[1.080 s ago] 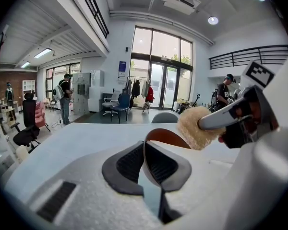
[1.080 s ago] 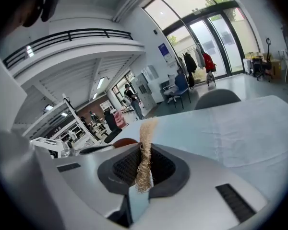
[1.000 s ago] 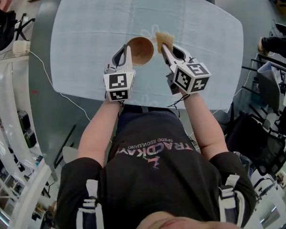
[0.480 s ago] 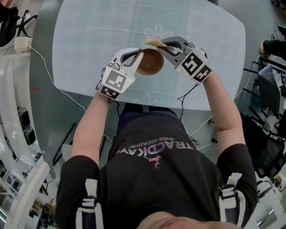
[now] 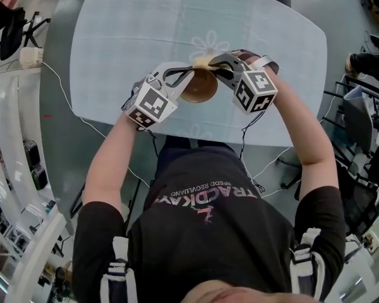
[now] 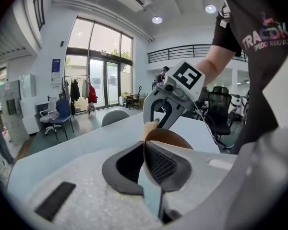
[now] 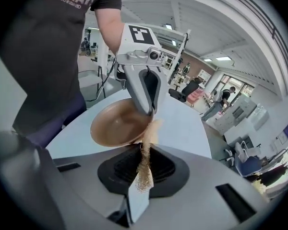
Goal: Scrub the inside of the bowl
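Head view, bowl: lifted off the bench (image 5: 139, 30) and tipped, where a second ago the bowl (image 5: 199, 88) sat flat at bench centre.
Head view, left tool: now clamped narrow on the bowl rim at the bowl's 9 o'clock; a second ago the left tool (image 5: 186, 76) only lay beside the bowl.
Head view, right tool: swung in from the bowl's 3 o'clock to its 12 o'clock, the right tool (image 5: 213, 62) closed on the tan scrubber (image 5: 202, 60).
Head view, meaning: set-up judged done, bowl braced in the air and scrubber brought to the rim; scrubbing itself judged only about to start.
Head view, shirt print: upside down on the black shirt (image 5: 205, 201), a word beginning "TRA" and ending "KAY", with smaller letters not safely readable.

Left gripper view, left tool: left tool (image 6: 146, 162) nearly together, with the thin brown rim of the bowl (image 6: 168, 138) pinched between the pads.
Left gripper view, beyond: right tool (image 6: 158, 121) at 12 o'clock of the bowl, scrubber (image 6: 148, 128) at the far rim.
Left gripper view, marker cube: black-and-white square pattern on the marker cube (image 6: 188, 75), no letters.

Right gripper view, right tool: right tool (image 7: 143, 176) narrow, gripping the fibrous scrubber (image 7: 145, 166), which reaches up to the rim.
Right gripper view, bowl: open side of the bowl (image 7: 115, 126) facing this camera at 11 o'clock, left tool (image 7: 148, 110) on its rim.
Right gripper view, contact: scrubber at the rim; touch on the inner wall not clear.
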A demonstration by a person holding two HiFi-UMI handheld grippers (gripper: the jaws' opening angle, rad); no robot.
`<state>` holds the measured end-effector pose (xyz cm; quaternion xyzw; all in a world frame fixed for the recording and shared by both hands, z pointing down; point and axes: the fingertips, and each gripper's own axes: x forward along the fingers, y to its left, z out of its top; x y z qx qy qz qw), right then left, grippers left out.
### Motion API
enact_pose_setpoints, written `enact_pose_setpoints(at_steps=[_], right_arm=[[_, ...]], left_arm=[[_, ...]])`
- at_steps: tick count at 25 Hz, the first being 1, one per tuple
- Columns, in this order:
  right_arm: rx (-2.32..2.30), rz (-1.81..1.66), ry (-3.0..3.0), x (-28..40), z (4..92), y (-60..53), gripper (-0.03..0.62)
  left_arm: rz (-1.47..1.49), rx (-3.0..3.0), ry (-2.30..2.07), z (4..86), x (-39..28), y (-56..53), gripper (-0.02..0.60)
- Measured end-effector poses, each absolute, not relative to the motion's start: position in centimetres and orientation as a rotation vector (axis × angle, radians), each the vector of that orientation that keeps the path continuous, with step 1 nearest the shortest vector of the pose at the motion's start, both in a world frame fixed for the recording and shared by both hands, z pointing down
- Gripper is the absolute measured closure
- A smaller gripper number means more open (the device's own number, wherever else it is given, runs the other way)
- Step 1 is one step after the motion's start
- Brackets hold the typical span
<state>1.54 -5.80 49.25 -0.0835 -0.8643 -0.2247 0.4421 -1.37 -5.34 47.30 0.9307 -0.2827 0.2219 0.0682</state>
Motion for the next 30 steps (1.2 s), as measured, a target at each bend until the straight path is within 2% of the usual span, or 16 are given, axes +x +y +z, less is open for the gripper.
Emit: enact_pose_setpoints(at_steps=[15, 30], right_arm=[[0.057, -0.278, -2.224, 3.9, 50.6, -6.5, 0.562], [0.217, 0.078, -2.385, -0.9, 52.1, -3.1, 0.562]], left_arm=[[0.296, 2.34, -1.346, 47.4, -6.5, -10.2, 0.555], [0.097, 2.032, -1.531, 48.3, -8.7, -12.0, 0.555]])
